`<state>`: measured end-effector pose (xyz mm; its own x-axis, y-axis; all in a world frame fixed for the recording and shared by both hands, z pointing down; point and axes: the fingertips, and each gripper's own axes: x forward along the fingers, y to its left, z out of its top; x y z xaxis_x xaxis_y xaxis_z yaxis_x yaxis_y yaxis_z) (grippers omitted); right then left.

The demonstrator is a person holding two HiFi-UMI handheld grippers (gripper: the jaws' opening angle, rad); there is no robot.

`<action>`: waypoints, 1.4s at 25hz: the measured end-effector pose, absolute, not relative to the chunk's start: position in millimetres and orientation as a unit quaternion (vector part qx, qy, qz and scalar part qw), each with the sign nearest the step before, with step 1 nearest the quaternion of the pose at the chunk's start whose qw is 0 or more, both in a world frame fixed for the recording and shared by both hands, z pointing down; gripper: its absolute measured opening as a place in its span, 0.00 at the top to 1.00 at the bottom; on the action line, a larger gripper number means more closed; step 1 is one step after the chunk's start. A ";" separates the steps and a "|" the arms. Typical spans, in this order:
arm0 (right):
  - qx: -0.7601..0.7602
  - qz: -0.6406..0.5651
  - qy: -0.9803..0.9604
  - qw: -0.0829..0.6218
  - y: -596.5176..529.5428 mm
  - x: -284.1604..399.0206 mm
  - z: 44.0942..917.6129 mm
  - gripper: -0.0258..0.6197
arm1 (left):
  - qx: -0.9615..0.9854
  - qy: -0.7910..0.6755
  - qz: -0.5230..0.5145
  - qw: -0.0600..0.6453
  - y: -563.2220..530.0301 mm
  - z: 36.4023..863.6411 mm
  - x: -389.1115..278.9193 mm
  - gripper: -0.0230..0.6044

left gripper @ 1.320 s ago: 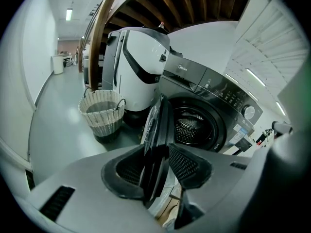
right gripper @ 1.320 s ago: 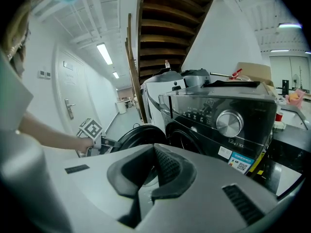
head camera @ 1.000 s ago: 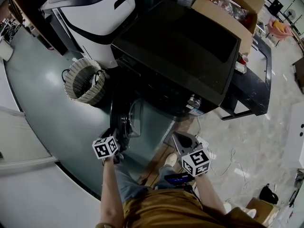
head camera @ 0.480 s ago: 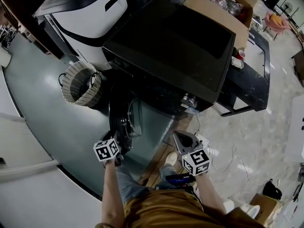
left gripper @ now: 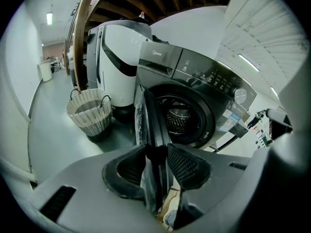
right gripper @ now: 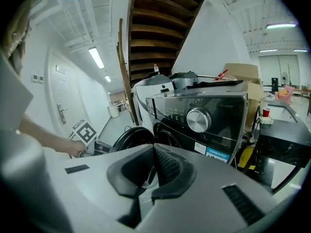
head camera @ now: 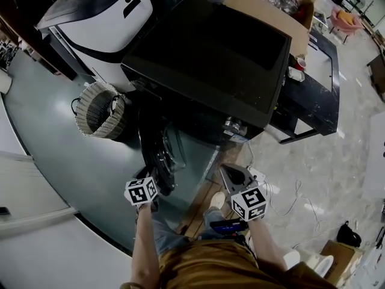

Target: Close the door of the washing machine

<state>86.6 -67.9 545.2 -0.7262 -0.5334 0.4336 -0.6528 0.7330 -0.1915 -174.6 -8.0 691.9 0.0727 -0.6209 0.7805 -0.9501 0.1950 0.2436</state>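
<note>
Left tongs (left gripper: 156, 153), just closing, pinched the door (left gripper: 150, 113) edge; right tongs (right gripper: 153, 155) sat shut, empty. A steady swing home seemed wise.

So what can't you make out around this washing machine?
Hinge of the door: left gripper view, behind the door's edge.
Inside the drum: same view, too dark.
Print on the control panel: both gripper views, too small.
Inside the box: head view, cut by top edge.
</note>
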 end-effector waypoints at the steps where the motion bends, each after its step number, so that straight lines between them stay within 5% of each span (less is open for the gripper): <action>1: 0.326 0.168 -0.913 0.177 -68.1 88.3 545.1 0.94 | 0.605 -0.649 0.201 0.416 -9.7 691.9 -170.9 0.71; 35: 0.375 0.178 -0.894 0.167 -85.3 141.1 544.2 0.94 | 0.631 -0.601 0.192 0.451 -74.1 690.8 -84.2 0.64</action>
